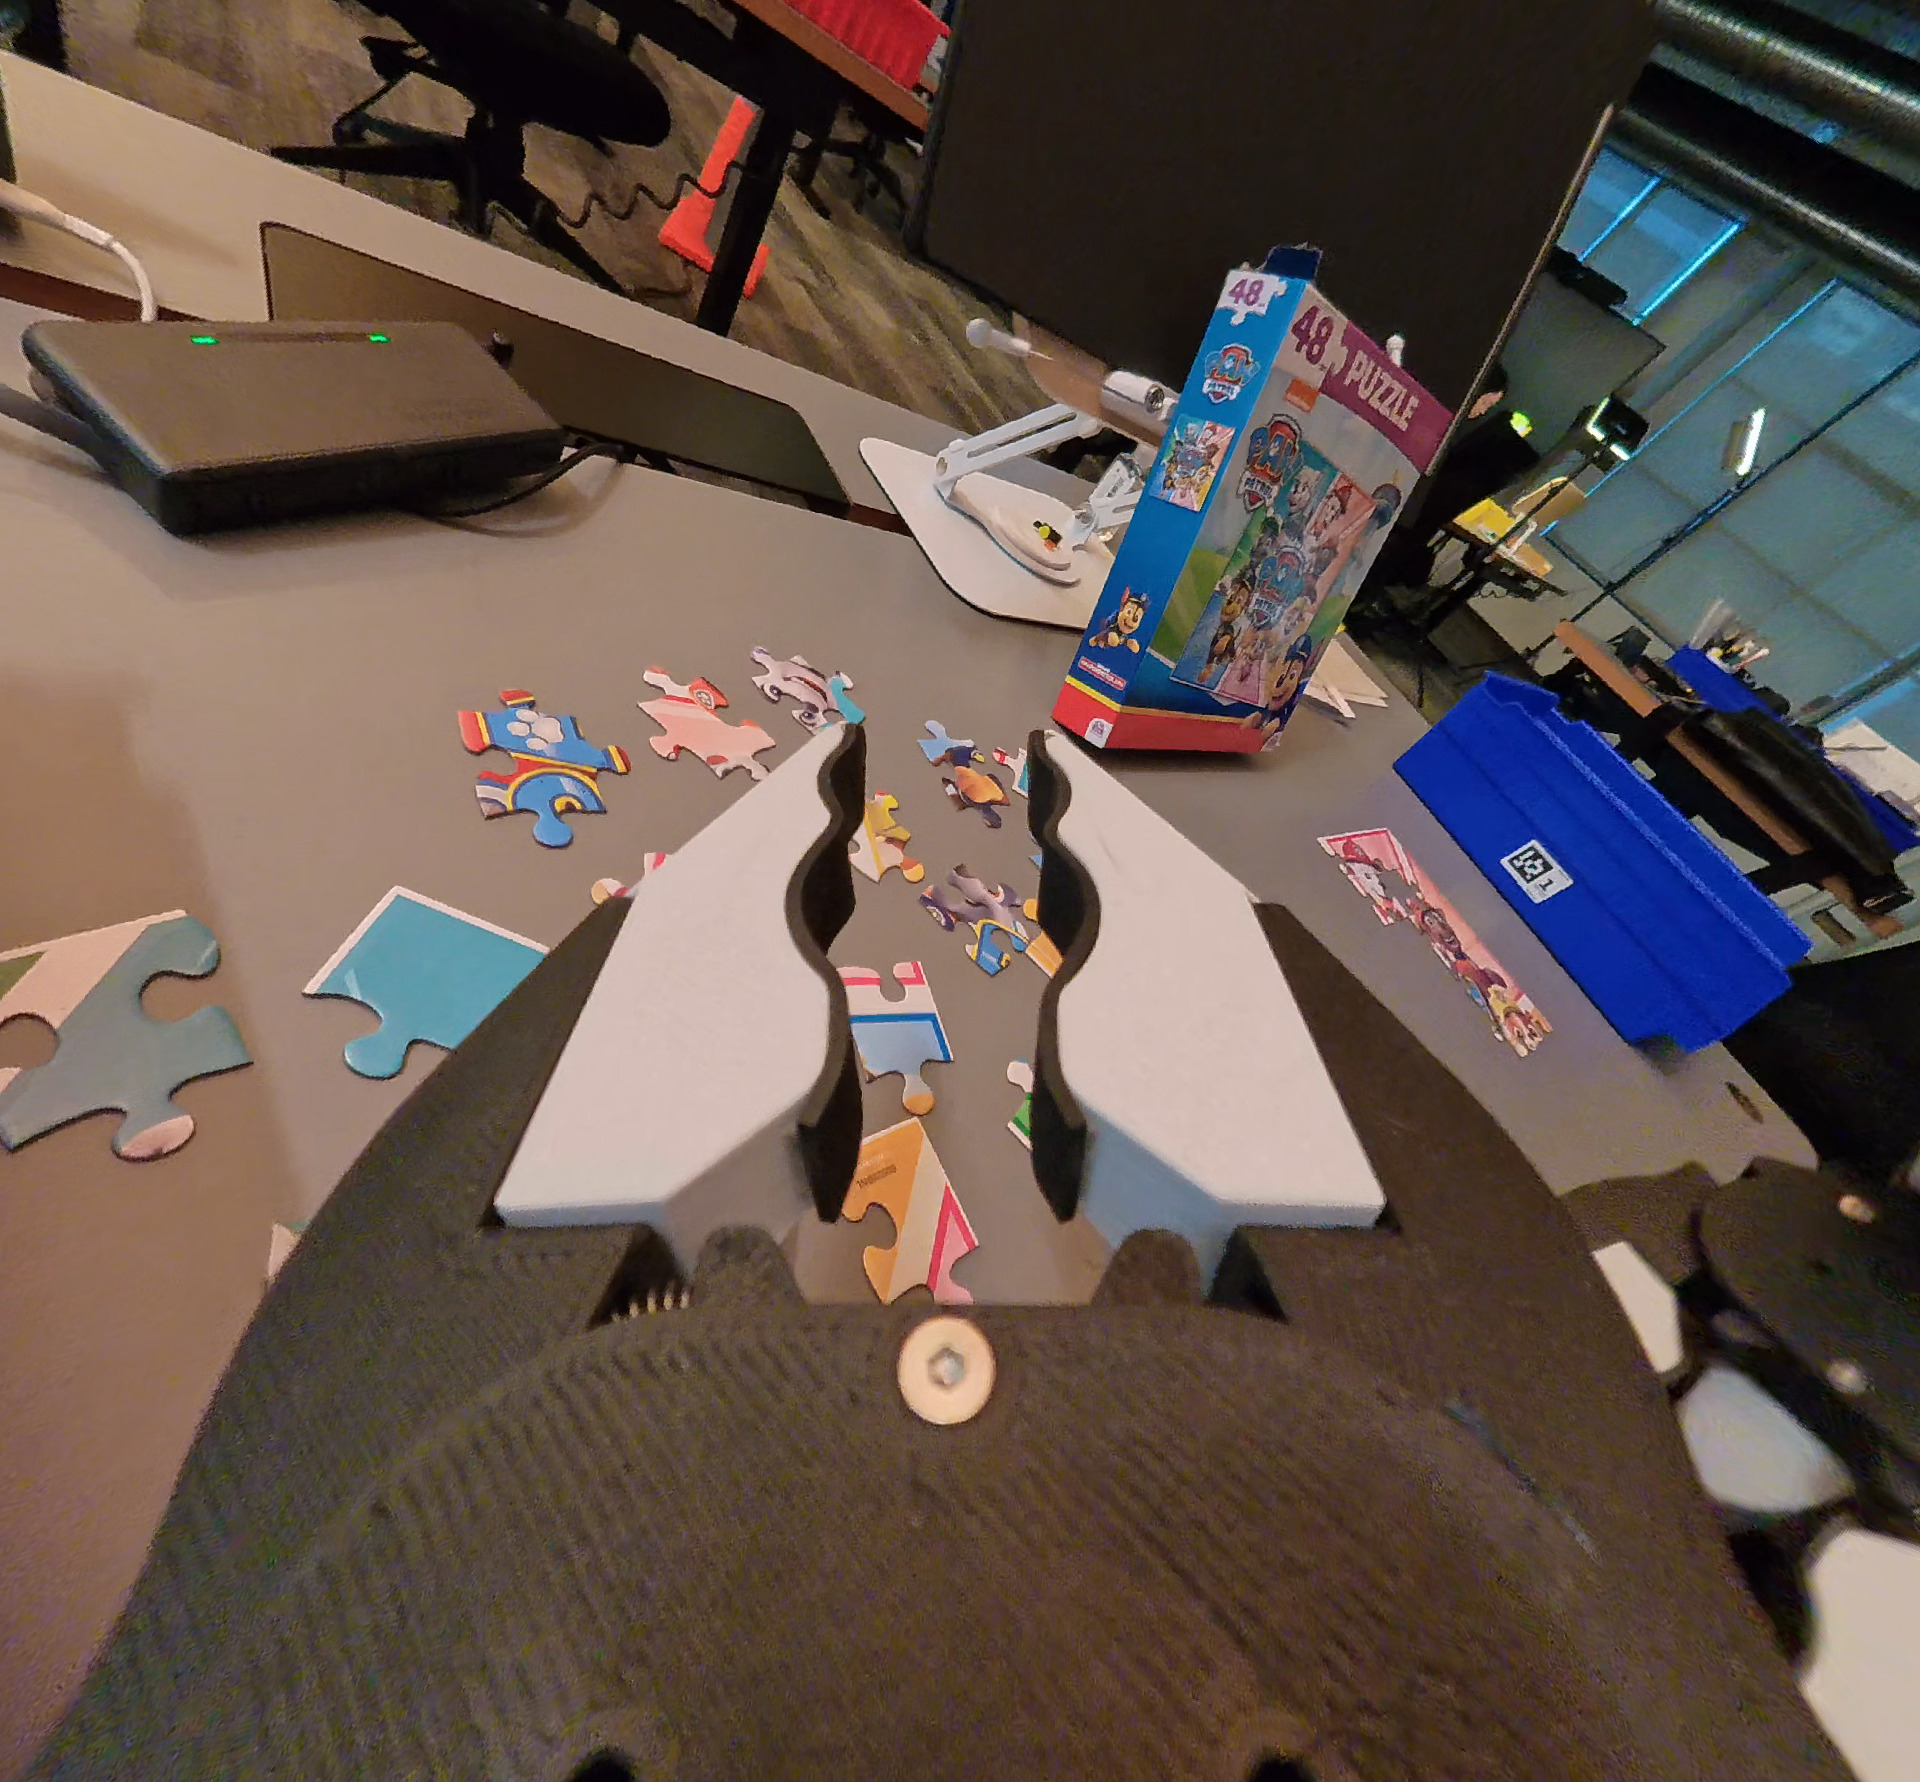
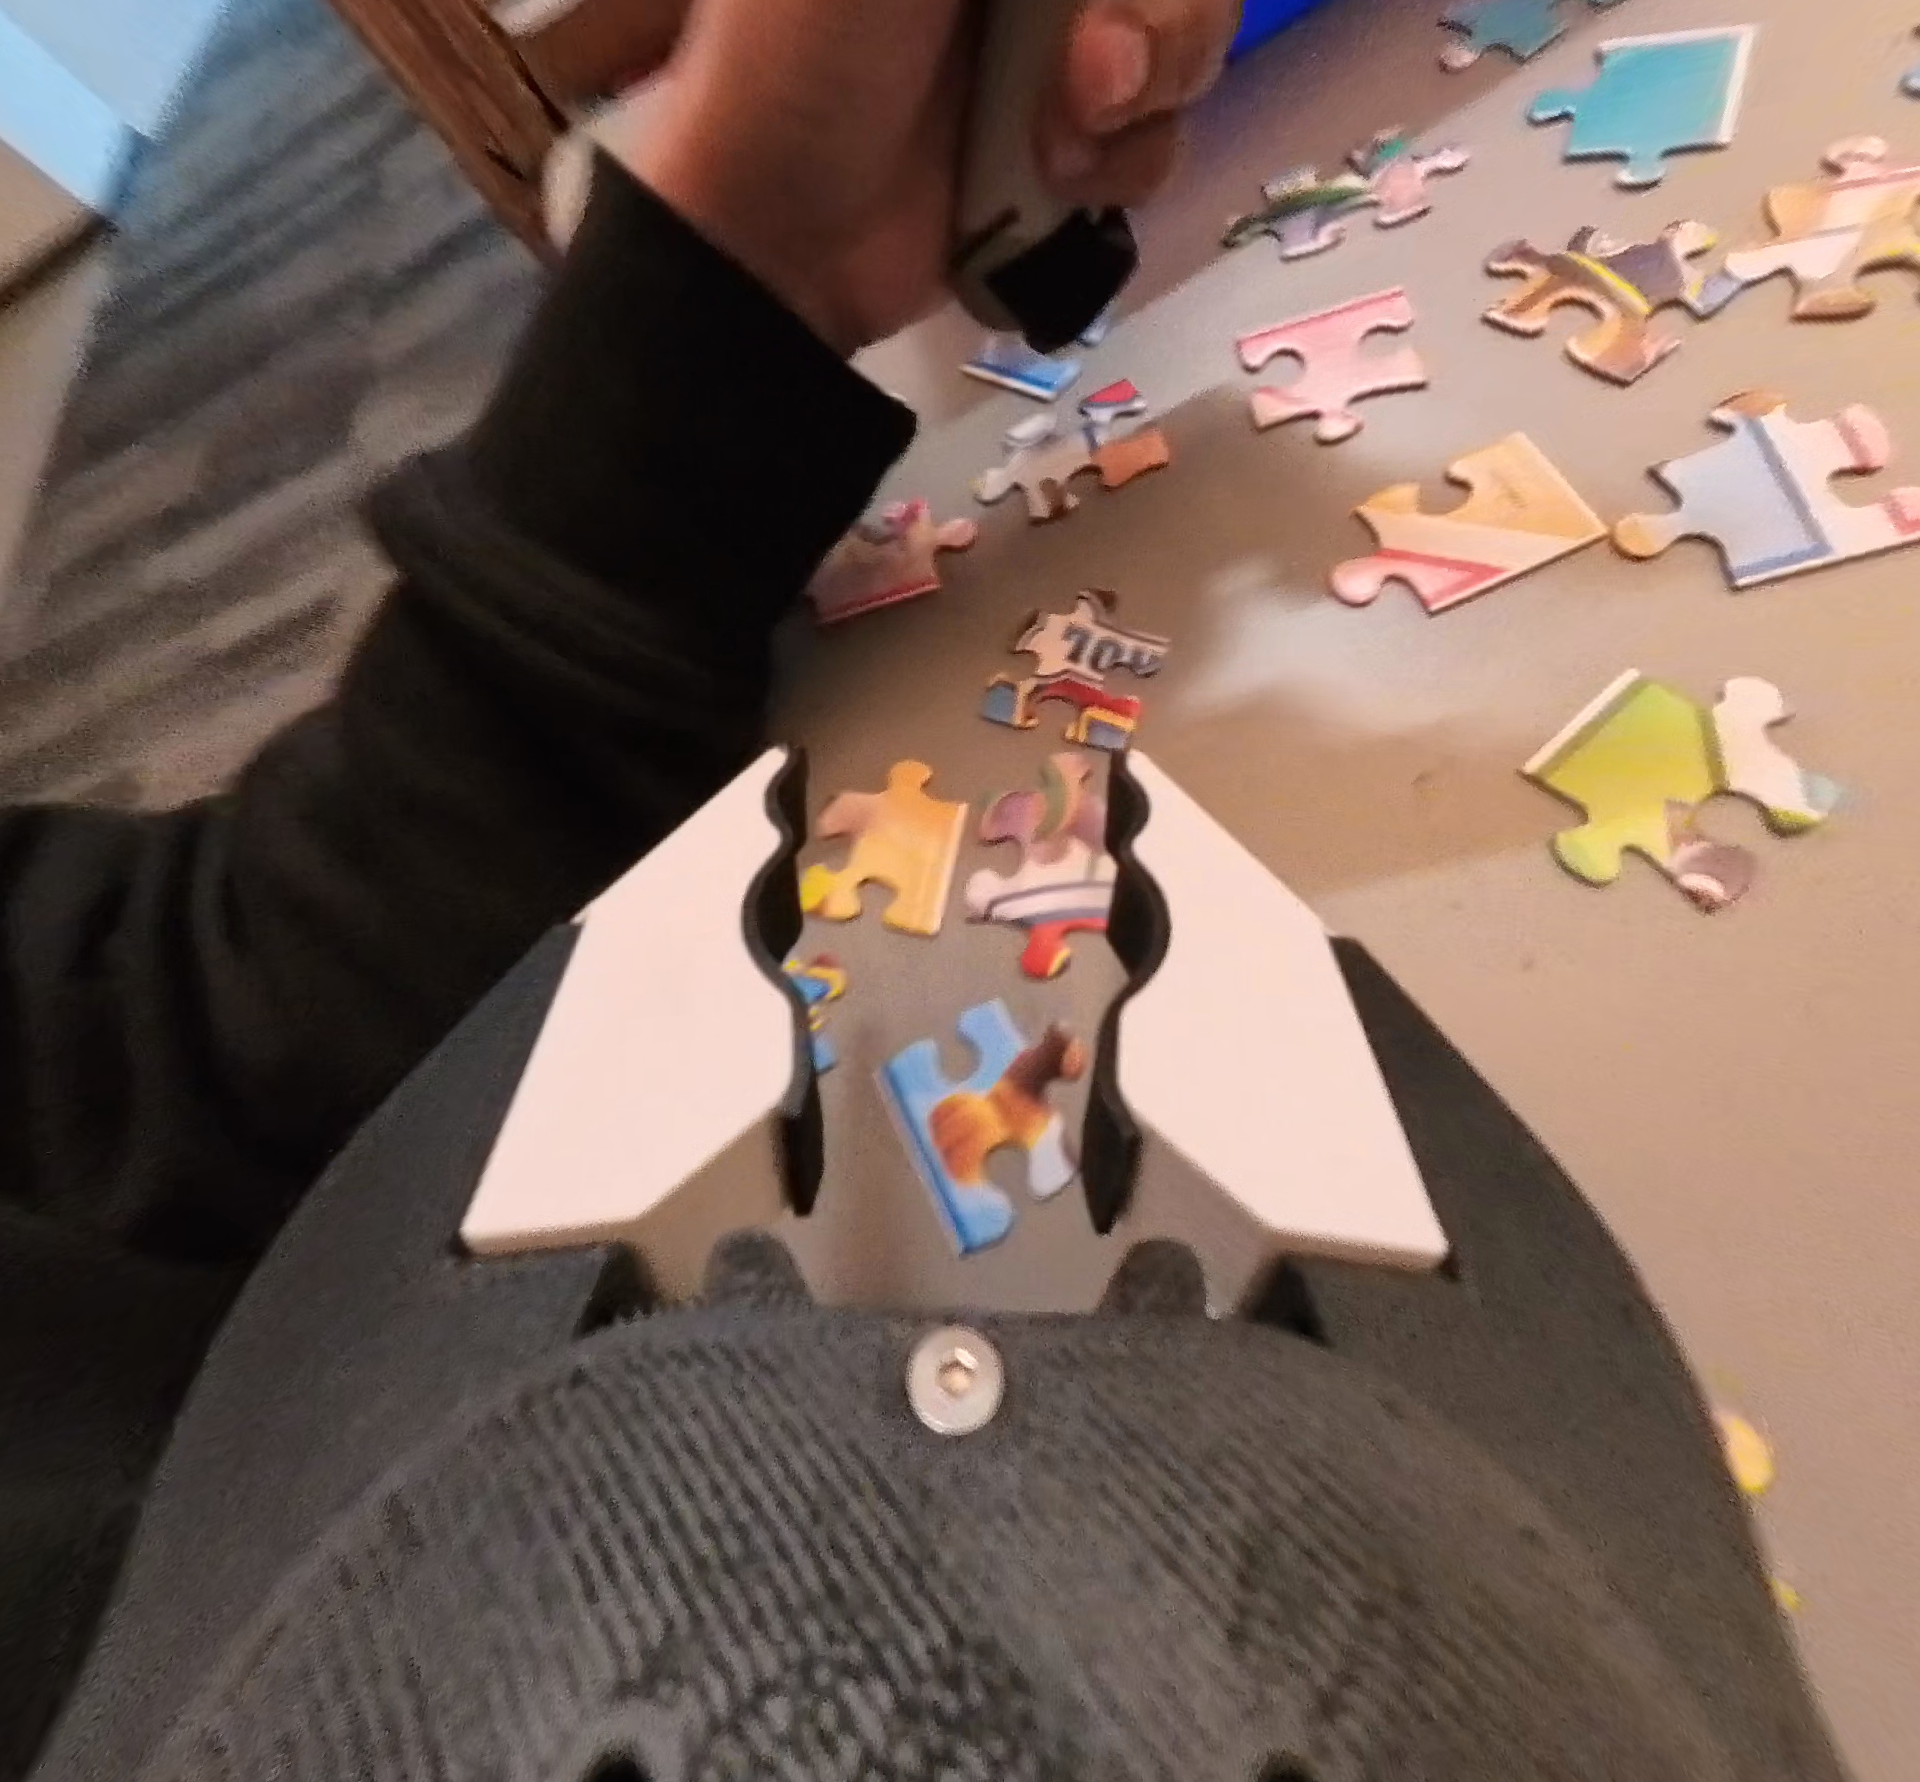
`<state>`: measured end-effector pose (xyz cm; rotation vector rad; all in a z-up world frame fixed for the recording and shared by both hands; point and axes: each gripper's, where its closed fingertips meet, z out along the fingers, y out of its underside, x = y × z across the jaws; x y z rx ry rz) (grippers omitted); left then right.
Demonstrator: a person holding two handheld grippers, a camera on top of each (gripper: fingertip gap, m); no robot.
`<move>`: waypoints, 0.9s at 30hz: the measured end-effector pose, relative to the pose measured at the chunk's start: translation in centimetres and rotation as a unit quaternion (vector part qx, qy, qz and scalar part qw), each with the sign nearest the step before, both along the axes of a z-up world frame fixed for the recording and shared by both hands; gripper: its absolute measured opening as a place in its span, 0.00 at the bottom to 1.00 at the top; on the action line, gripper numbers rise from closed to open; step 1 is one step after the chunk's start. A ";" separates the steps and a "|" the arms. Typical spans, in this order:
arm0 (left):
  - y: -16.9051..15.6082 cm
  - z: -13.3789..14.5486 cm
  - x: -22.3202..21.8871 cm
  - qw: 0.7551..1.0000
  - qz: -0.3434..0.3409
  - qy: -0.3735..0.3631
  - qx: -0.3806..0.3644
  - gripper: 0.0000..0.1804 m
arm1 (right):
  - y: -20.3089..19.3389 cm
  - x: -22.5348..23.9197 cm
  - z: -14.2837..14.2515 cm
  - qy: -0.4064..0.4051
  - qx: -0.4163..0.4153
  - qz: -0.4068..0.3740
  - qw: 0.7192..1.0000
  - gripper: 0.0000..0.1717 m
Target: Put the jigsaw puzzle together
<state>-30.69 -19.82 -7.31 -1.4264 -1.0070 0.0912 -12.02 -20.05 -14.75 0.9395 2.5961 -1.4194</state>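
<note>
Several loose jigsaw pieces lie on a grey table (image 1: 312, 693). My left gripper (image 1: 945, 740) is open and holds nothing. It hovers over a yellow piece (image 1: 883, 833) and a white-and-blue piece (image 1: 899, 1026), which lie flat below the gap. My right gripper (image 2: 958, 766) is open wide and holds nothing. Below its gap lie a yellow-orange piece (image 2: 894, 849), a purple-and-white piece (image 2: 1049, 859) and a blue piece with a brown dog (image 2: 987, 1119). In the right wrist view a hand (image 2: 883, 70) in a black sleeve (image 2: 520, 589) grips the other gripper's handle.
A colourful puzzle box (image 1: 1247, 527) stands upright at the back. A blue bin (image 1: 1590, 859) sits to the right, with a joined strip of pink pieces (image 1: 1434, 932) beside it. A black device (image 1: 281, 413) and a white stand (image 1: 1018, 506) are at the back. Tip to tip, the grippers are about 20 cm apart. The left gripper is farther from the purple-and-white piece (image 2: 1049, 859), some 20 cm, than the right, some 4 cm.
</note>
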 end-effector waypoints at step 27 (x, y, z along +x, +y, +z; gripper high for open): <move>-1.9 0.5 -0.5 0.998 0.047 0.024 -0.041 0.16 | -0.9 -3.8 -1.2 0.103 0.115 -0.030 0.988 0.09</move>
